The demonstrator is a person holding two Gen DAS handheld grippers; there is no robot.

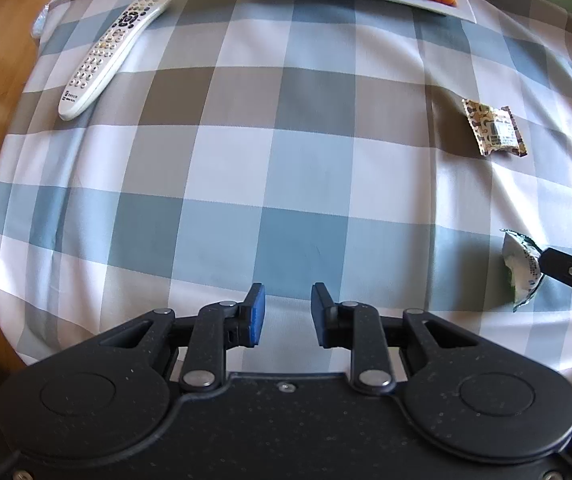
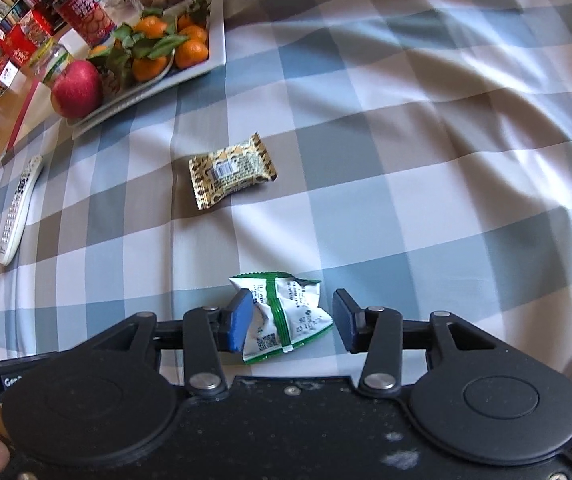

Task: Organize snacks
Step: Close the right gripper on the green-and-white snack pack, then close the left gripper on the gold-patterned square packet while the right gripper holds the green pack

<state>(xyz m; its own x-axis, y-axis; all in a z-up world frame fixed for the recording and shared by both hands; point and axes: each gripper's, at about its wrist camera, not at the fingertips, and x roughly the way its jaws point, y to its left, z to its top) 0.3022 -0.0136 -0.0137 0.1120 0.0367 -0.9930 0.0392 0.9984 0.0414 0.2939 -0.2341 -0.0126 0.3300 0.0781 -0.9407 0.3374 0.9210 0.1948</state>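
A green and white snack packet (image 2: 286, 312) lies on the checked tablecloth between the fingers of my right gripper (image 2: 292, 320). The jaws are open; the left pad touches the packet, the right pad stands apart from it. The same packet (image 1: 520, 266) shows at the right edge of the left wrist view, with a right gripper finger (image 1: 566, 270) against it. A brown and yellow patterned snack packet (image 2: 231, 170) lies further out on the cloth; it also shows in the left wrist view (image 1: 494, 128). My left gripper (image 1: 288, 316) is open and empty over the cloth.
A white remote control (image 1: 115, 50) lies at the table's far left, near the edge. A white tray (image 2: 215, 60) holds mandarins (image 2: 191, 54) and a red apple (image 2: 75, 88) at the far side. A red can (image 2: 83, 10) and jars stand behind it.
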